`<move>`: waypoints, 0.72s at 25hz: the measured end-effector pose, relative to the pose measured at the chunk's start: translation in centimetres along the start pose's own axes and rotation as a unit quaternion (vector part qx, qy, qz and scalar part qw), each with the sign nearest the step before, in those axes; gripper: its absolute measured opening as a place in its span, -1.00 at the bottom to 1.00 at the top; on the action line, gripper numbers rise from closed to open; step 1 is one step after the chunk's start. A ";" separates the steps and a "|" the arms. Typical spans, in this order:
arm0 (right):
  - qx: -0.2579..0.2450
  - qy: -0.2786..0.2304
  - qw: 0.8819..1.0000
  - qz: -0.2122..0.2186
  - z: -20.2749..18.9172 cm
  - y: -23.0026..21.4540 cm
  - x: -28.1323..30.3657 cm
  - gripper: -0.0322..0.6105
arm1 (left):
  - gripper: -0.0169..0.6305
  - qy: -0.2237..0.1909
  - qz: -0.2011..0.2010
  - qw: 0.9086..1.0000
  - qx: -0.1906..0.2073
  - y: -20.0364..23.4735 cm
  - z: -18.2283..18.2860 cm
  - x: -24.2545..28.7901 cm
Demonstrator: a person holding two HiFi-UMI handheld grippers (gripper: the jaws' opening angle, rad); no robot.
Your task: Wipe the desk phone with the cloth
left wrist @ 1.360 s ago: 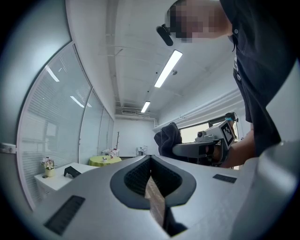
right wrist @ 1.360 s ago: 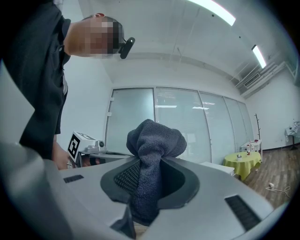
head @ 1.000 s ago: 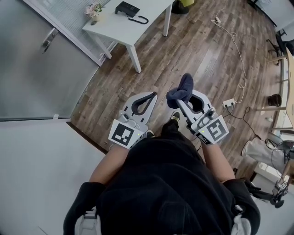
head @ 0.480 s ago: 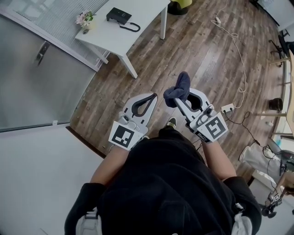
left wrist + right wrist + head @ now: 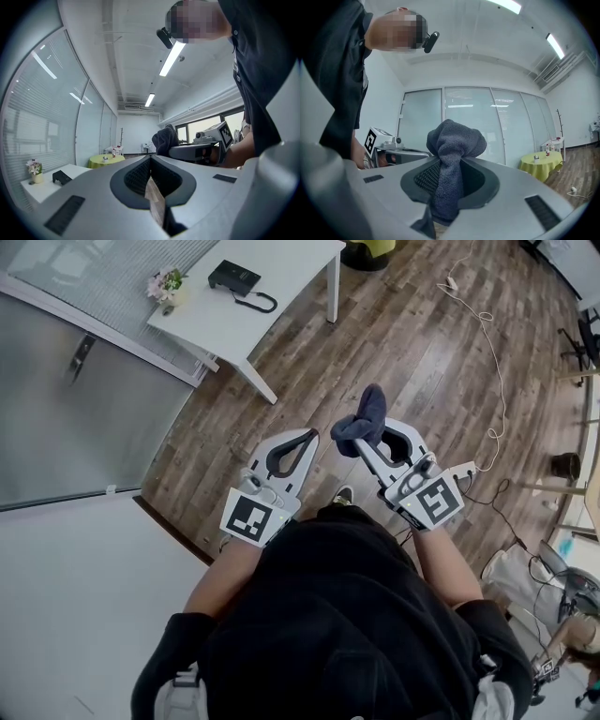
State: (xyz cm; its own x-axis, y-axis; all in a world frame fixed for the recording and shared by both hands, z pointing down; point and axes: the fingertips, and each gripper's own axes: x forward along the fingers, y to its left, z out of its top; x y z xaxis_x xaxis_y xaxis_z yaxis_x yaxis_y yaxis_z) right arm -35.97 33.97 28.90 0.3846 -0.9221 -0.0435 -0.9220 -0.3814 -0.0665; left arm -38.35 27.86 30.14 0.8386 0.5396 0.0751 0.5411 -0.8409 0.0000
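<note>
A black desk phone (image 5: 234,277) with a curled cord lies on a white table (image 5: 281,277) at the top of the head view, far ahead of both grippers; in the left gripper view the desk phone (image 5: 61,176) shows small at the lower left. My right gripper (image 5: 361,442) is shut on a dark blue cloth (image 5: 364,420), and the cloth (image 5: 452,164) bunches up out of the jaws. My left gripper (image 5: 312,434) is shut with nothing in it. Both are held in front of the person's chest, above a wooden floor.
A small pot of flowers (image 5: 165,285) stands on the table's left end. A glass partition with a door handle (image 5: 80,357) runs along the left. A white cable (image 5: 487,343) and a power strip (image 5: 466,468) lie on the floor at the right. A yellow-clothed round table (image 5: 543,164) stands far off.
The view has shifted: the white table with the phone now sits further left and slightly higher in the head view. Both grippers hold the same pose, with the cloth still clamped.
</note>
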 end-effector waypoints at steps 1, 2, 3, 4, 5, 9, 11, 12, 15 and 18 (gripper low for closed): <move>0.001 -0.001 1.000 0.001 0.0 -0.7 -0.1 -0.58 | -0.91 -0.001 0.004 1.000 0.003 0.0 0.1 0.6; 0.003 -0.002 1.000 0.002 0.1 -1.4 -0.3 -0.58 | -0.91 0.000 0.007 1.000 0.007 -0.1 0.1 1.2; 0.005 -0.003 1.000 0.003 0.1 -2.1 -0.5 -0.58 | -0.91 0.000 0.009 1.000 0.010 -0.2 0.2 1.8; 0.007 -0.005 1.000 0.004 0.2 -2.7 -0.7 -0.58 | -0.91 0.001 0.010 1.000 0.011 -0.3 0.4 2.5; 0.008 -0.006 1.000 0.005 0.3 -3.2 -0.8 -0.58 | -0.91 0.002 0.011 1.000 0.010 -0.4 0.4 3.0; 0.006 -0.001 1.000 0.002 0.2 -4.8 -1.3 -0.58 | -0.91 0.006 0.011 1.000 0.007 -0.7 0.2 4.6; 0.007 -0.002 1.000 0.000 0.0 -5.6 -1.3 -0.58 | -0.91 0.011 0.012 1.000 0.005 -0.5 -0.1 5.4; 0.007 -0.002 1.000 -0.002 -0.1 -6.0 -1.2 -0.58 | -0.91 0.013 0.012 1.000 0.006 -0.3 -0.2 5.7; 0.006 -0.001 1.000 -0.004 -0.2 -7.1 -0.4 -0.58 | -0.91 0.013 0.014 1.000 0.004 1.0 -0.3 6.6; 0.003 0.003 1.000 -0.003 -0.5 -8.2 1.0 -0.58 | -0.91 0.013 0.015 1.000 -0.001 2.7 -0.4 7.5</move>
State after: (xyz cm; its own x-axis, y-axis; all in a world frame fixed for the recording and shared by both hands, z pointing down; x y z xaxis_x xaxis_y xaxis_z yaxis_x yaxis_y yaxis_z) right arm -28.04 36.17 29.88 0.3897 -0.9202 -0.0364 -0.9195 -0.3865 -0.0725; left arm -30.67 29.65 31.14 0.8520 0.5137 0.1013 0.5164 -0.8563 -0.0007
